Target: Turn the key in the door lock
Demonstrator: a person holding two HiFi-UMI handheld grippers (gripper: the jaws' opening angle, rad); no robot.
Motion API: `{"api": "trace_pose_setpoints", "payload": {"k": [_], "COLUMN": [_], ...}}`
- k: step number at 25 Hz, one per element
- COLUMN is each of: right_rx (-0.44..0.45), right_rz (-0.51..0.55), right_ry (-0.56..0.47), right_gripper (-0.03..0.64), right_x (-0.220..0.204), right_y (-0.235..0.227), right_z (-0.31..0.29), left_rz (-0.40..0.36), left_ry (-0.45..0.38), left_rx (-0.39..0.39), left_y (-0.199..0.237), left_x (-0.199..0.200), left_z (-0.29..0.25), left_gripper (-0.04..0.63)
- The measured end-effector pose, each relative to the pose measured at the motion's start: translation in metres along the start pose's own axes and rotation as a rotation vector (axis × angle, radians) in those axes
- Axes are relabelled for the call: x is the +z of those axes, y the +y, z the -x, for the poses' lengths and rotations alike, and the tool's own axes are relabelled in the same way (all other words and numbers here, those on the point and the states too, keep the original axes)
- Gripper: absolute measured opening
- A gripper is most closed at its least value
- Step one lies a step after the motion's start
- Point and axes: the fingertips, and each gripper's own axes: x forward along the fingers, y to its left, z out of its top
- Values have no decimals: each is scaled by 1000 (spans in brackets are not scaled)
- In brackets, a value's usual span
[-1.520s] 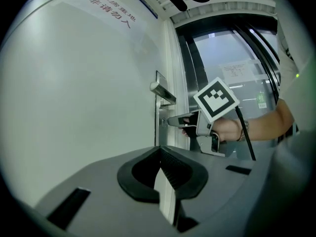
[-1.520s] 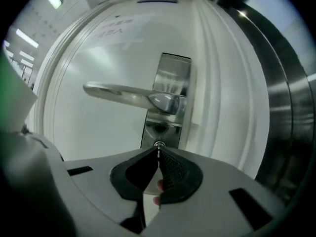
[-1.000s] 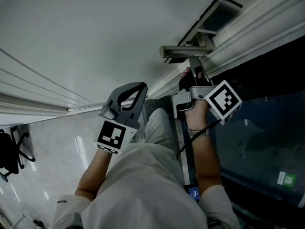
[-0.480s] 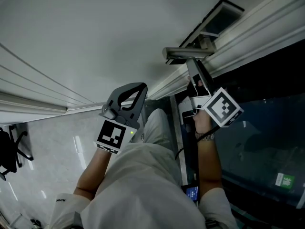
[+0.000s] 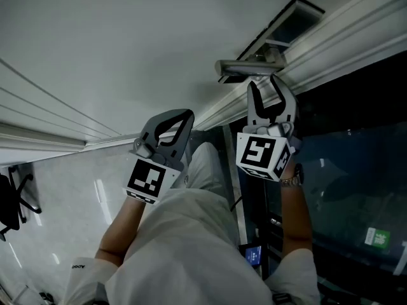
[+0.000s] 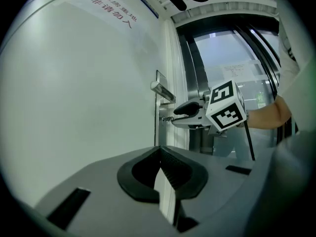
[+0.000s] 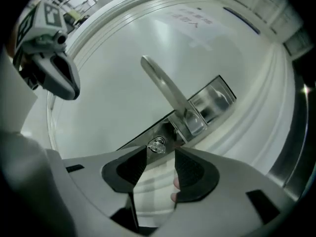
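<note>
A small silver key [image 7: 157, 144] sticks out of the steel lock plate [image 7: 212, 100], just below the lever door handle [image 7: 165, 93]. My right gripper [image 7: 160, 156] points at the key, which sits in the gap at the jaw tips with neither pad pressing it; the jaws are opening. In the head view the right gripper [image 5: 262, 82] stands just under the handle [image 5: 245, 67]. The left gripper [image 5: 188, 114] hangs shut and empty in front of the white door, apart from the lock. From the left gripper view [image 6: 160, 152] the right gripper [image 6: 175, 115] shows at the lock.
The white door panel [image 5: 127, 49] fills the left of the head view. A dark glass pane [image 5: 356, 170] and a metal door frame [image 6: 190, 73] stand to the right of the lock. The person's legs are below both grippers.
The right gripper has rolled about its own axis, so another face of its marker cube shows. Its jaws have let go of the key and spread. The left gripper has not moved.
</note>
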Motion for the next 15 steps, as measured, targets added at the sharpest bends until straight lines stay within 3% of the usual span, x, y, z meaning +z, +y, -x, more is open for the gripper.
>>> {"api": "trace_pose_setpoints", "payload": {"k": [7,11,15], "right_rx": [-70,-96,-149], "right_rz": [337,430,514], "right_ry": [23,26,19], "right_gripper": [155,155,97], "right_x": [3,2,0], "right_y": [5,7,11], "right_z": [-13,-19,-22], "left_rz": [1,2,3], "left_ry": [-1,3,7], "left_rx": [18,22,22], "left_y": [4,4,4], "left_x": [0,-2,-4], "left_z": [6,5,4], "left_gripper": [8,8,8]}}
